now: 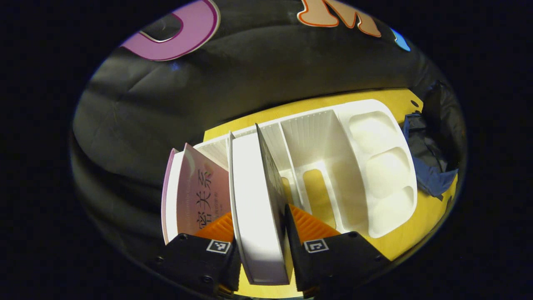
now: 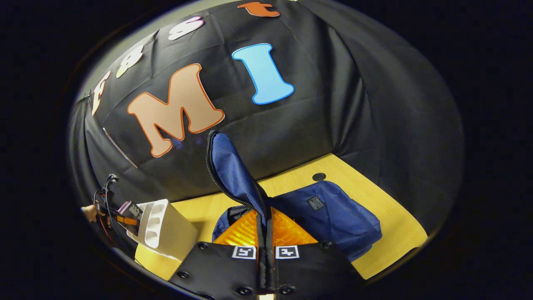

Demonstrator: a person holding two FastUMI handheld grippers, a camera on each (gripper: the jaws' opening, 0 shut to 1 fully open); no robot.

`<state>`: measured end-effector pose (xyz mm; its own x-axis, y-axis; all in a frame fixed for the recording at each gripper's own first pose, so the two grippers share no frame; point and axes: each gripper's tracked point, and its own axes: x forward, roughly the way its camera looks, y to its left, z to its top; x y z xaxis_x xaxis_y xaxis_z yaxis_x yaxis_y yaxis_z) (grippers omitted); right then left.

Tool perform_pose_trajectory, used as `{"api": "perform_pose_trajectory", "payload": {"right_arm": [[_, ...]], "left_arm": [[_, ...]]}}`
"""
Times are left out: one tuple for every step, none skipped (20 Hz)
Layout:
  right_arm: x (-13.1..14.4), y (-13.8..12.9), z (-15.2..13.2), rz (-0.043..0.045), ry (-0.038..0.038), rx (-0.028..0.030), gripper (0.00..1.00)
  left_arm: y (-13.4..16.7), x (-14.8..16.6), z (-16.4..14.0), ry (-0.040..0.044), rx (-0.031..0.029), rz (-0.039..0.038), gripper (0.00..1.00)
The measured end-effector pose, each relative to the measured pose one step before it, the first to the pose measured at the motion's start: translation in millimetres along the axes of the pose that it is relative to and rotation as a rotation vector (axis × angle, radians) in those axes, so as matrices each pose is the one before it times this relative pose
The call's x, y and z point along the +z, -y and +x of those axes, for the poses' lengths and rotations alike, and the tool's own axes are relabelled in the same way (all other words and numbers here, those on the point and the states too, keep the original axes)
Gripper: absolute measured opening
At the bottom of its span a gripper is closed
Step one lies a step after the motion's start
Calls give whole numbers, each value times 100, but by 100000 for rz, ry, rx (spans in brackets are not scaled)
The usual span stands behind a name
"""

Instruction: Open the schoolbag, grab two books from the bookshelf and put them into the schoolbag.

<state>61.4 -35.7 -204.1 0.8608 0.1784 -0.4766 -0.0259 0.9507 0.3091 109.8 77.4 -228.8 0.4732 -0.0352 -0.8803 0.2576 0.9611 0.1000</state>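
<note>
Between the fingers of the left claw (image 1: 261, 246), a thick white-edged book (image 1: 256, 208) is clamped by its fore-edge while it stands upright in the white bookshelf (image 1: 374, 166). It is judged stiff and fairly heavy, with smooth covers that may slip, so a deep hold across both covers near the middle of the edge seems best. Just beside it, on the outer side, a pink-covered book (image 1: 195, 196) leans in the same rack and is not held. In the right gripper view, the right claw (image 2: 265, 233) is pressed together on the blue flap (image 2: 233, 171) of the schoolbag (image 2: 333, 216), which is lifted upright; the fabric is judged soft and limp, and the zipped edge gives the surest hold. The schoolbag lies on the yellow worktop (image 2: 374, 200), near the bookshelf (image 2: 166, 227).
</note>
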Motion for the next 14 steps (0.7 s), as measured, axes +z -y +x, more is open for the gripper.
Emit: {"api": "perform_pose_trajectory", "payload": {"right_arm": [[11,74,-48,-466,-20,-9,5],[29,-58,-9,-266,-67,211,4],[18,28,-83,-214,-45,154,3],[16,2,37,-236,-46,158,5],[-10,-3,-36,-157,-23,151,5],[24,5,65,-126,-81,84,3],[-30,-13,-21,46,36,-48,3],[-1,-27,-40,244,63,30,3],[-22,52,53,124,157,-179,3],[8,-61,12,207,-2,-42,4],[1,-52,-6,296,-92,-10,3],[13,20,-26,355,-127,70,3],[75,-38,26,147,154,-55,5],[-32,69,-78,-213,164,-184,4]], "left_arm": [[472,-41,43,-2044,-1699,-998,46],[-22,178,141,-182,-477,155,40],[-82,15,127,-1011,-140,-174,39],[54,-73,-151,33,-70,-1015,37],[11,-13,54,-140,-71,-1147,37],[55,-89,-79,154,-733,-177,36],[-96,-62,-67,468,-511,-145,36],[36,-248,-193,-502,-425,-368,36],[-201,53,-344,1295,498,-184,36],[-405,36,-96,1004,851,458,36],[-382,78,-443,1312,512,82,36],[-481,86,-519,1122,814,-414,35],[-317,52,-362,1416,-569,-1033,38],[-223,3,-524,744,-97,-1681,35]]}}
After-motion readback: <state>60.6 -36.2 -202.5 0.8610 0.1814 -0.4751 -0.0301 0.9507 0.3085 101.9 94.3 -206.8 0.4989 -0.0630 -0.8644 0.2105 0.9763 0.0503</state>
